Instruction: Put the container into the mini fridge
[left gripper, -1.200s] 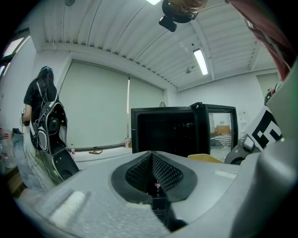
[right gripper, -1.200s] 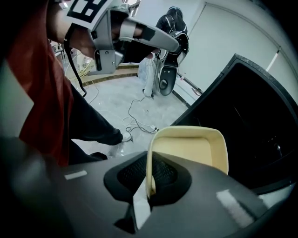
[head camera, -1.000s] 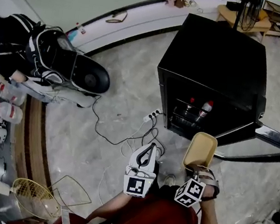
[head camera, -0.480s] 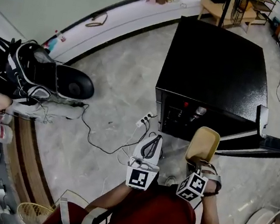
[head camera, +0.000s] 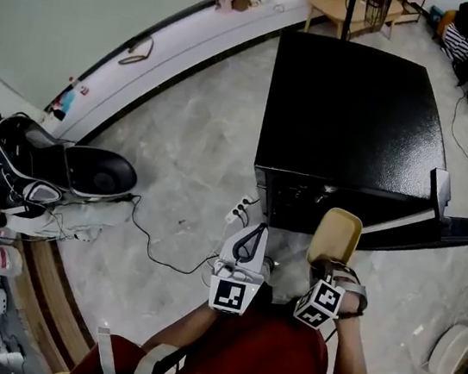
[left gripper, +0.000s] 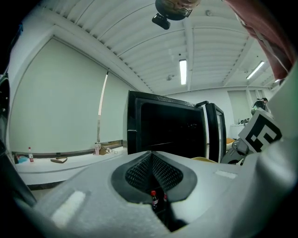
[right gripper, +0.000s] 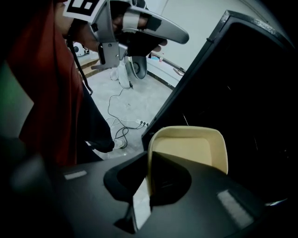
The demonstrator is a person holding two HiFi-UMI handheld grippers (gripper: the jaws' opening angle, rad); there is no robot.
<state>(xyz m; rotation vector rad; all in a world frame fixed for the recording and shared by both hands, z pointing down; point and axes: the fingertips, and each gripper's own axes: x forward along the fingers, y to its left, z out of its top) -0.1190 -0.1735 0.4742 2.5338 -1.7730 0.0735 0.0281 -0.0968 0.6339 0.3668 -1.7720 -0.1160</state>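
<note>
container [head camera: 335,236], cream and shallow, pinched at its near rim by the right claw [head camera: 327,267], with the claw drawn narrow on the thin wall. held out ahead of the body, its far edge up against the lower front edge of the mini fridge [head camera: 350,112]. could not tell from the head view whether that edge had crossed the threshold. faced a dark fridge opening in the right gripper view, with room around the container's rim on both sides. fridge door [head camera: 450,227] swung wide to the right, well off the opening. left claw [head camera: 250,243] closed on nothing, pads together, hung just left of the container and apart from it, pointed at the fridge's front left corner. red-capped bottles [left gripper: 153,197] glimpsed low inside the fridge through the slit under those pads. power strip [head camera: 243,210] and cables [head camera: 163,254] lay on the floor [head camera: 187,149] just left of that corner; beyond them, open floor out to the curved wall base.
</note>
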